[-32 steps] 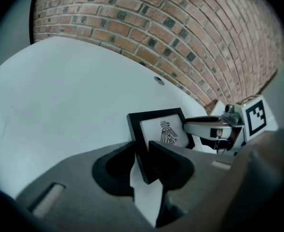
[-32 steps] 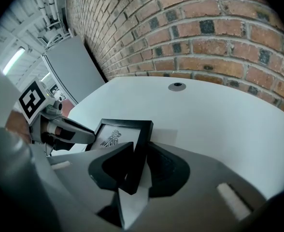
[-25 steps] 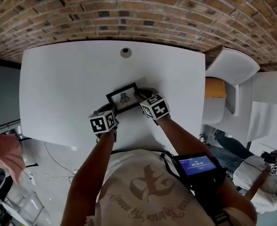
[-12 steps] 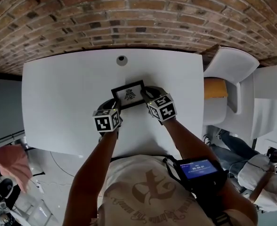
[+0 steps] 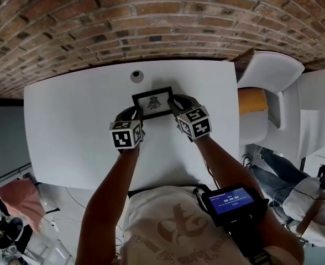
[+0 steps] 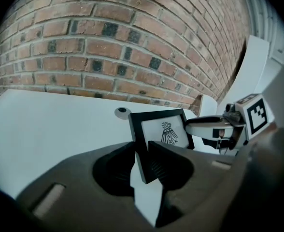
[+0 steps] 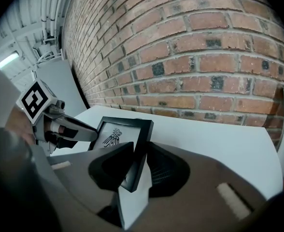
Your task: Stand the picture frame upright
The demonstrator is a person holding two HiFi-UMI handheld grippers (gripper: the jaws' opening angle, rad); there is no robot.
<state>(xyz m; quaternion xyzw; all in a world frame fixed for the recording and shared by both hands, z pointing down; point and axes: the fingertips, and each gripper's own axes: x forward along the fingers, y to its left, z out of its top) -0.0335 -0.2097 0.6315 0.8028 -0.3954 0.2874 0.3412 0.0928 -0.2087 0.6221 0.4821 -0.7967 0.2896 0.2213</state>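
A small black picture frame (image 5: 153, 104) with a dark bird-like print is held between both grippers above the far part of the white table (image 5: 68, 120). It stands steeply tilted, print toward me. My left gripper (image 5: 135, 111) is shut on its left edge; in the left gripper view the frame (image 6: 163, 132) edge sits pinched between the jaws of that gripper (image 6: 143, 161). My right gripper (image 5: 175, 101) is shut on the right edge, and in the right gripper view the frame (image 7: 117, 135) is clamped in its jaws (image 7: 138, 166). Whether its bottom edge touches the table is hidden.
A round cable hole (image 5: 136, 75) lies just behind the frame near the table's far edge. A brick wall (image 5: 151, 26) runs right behind the table. White chairs (image 5: 273, 76) and an orange seat (image 5: 252, 99) stand to the right, with another person (image 5: 312, 203) at lower right.
Both grippers have carried the frame away from me toward the wall and the cable hole, and a little upward. The frame now stands more squarely toward me.
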